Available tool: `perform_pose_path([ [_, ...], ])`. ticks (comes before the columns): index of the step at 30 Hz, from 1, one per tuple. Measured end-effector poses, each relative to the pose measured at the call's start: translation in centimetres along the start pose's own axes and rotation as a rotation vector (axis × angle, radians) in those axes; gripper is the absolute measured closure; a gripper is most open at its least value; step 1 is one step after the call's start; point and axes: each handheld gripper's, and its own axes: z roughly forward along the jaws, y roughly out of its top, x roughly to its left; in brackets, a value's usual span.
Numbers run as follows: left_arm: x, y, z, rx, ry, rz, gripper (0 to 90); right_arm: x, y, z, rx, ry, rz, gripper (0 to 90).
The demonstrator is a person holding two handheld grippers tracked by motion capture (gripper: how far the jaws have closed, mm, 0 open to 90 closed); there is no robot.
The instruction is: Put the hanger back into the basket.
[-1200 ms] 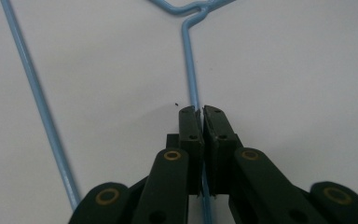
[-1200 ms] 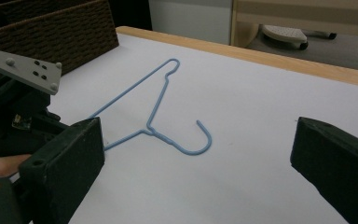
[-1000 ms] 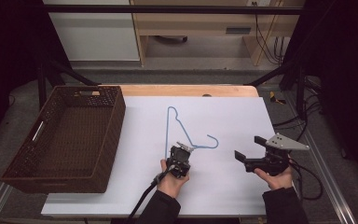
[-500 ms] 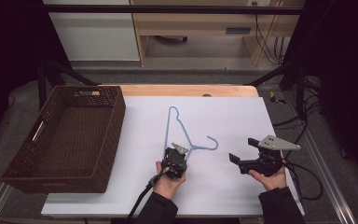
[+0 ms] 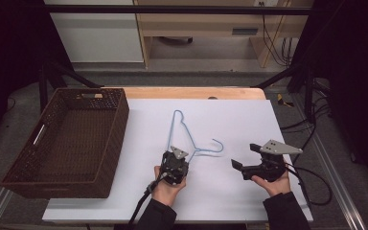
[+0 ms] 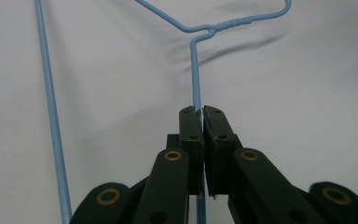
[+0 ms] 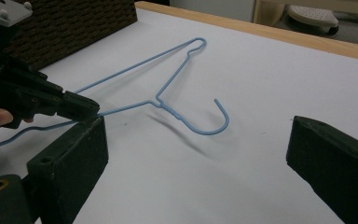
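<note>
Left gripper is clamping the blue wire hanger; right gripper, at hanger's 4 o'clock, is gaping apart, holding nothing.

Basket left of hanger

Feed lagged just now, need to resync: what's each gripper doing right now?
Left gripper: shut on the blue wire hanger, pinching one shoulder wire.
Right gripper: open, holding nothing, jaws wide apart above the white table.
</note>
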Motion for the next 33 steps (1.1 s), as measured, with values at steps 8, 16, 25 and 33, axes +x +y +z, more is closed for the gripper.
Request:
perform_pose_path([
  [8,0.0,0.2,-0.8,-0.028,-0.008,-0.001,87.1,0.1,-0.1,0.2,0.000,0.014,0.003,6.4],
  [16,0.4,0.2,-2.0,-0.064,-0.023,-0.018,87.1,0.3,-0.2,0.9,0.012,0.026,0.005,7.1],
  [25,1.0,0.1,-3.4,-0.107,-0.026,-0.022,87.1,0.6,-0.5,2.5,0.037,0.053,0.010,8.2],
  [33,1.6,-0.1,-4.2,-0.132,-0.028,-0.034,87.1,1.4,-0.2,5.4,0.057,0.095,0.001,11.5],
])
